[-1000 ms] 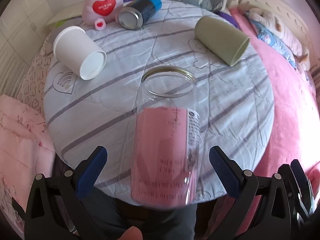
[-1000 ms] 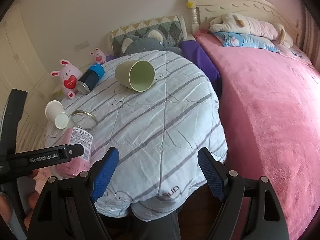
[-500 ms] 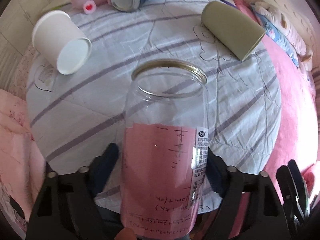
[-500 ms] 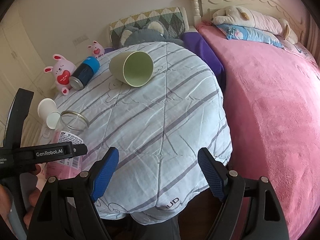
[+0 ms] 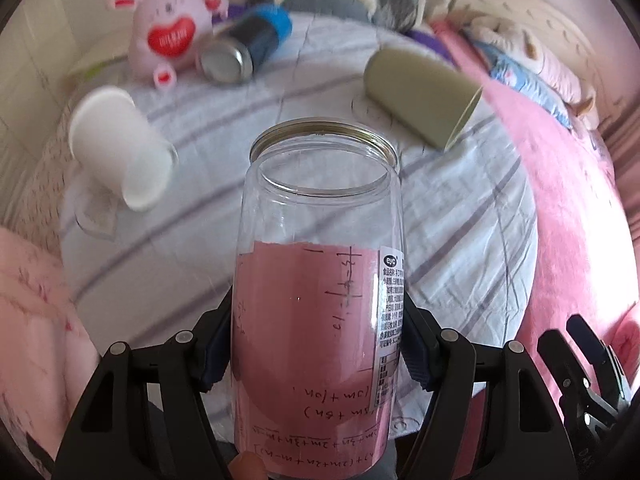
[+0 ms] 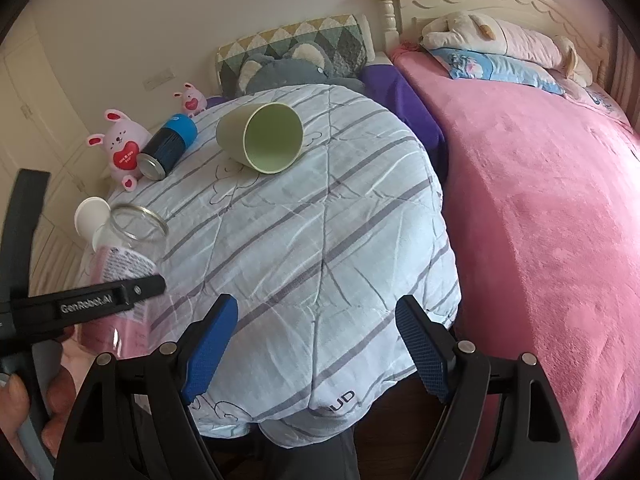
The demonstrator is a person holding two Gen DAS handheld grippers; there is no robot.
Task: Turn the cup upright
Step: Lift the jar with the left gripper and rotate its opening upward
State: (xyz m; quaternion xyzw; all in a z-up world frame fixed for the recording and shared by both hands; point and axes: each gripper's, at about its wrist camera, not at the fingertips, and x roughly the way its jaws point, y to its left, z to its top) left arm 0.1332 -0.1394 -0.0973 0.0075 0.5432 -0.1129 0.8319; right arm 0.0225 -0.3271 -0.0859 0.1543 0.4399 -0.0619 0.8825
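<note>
the left gripper [image 5: 318, 354] is pinching the clear jar [image 5: 320, 280], its blue pads pressing against both sides of the pink-labelled lower half. the jar is pointing away from the camera with its gold-rimmed open mouth toward the far side of the striped quilt [image 5: 280, 120] — whether it is touching the quilt i cannot tell. from the right wrist view the same jar [image 6: 128, 248] is showing at the left edge, near the quilt's left side, with the left tool's black bar crossing in front of it.

the right gripper [image 6: 316, 344] is hanging spread wide over the near edge of the quilt [image 6: 320, 220], gripping nothing.

three other vessels are lying on their sides on the quilt: a white paper cup [image 5: 120, 148] just left of the jar, a green cup [image 5: 424, 96] farther back on the right, and a dark can with a blue end [image 5: 248, 48] at the back, beside a pink bunny toy [image 5: 168, 28]. a pink blanket [image 6: 540, 220] is covering the bed to the right.
</note>
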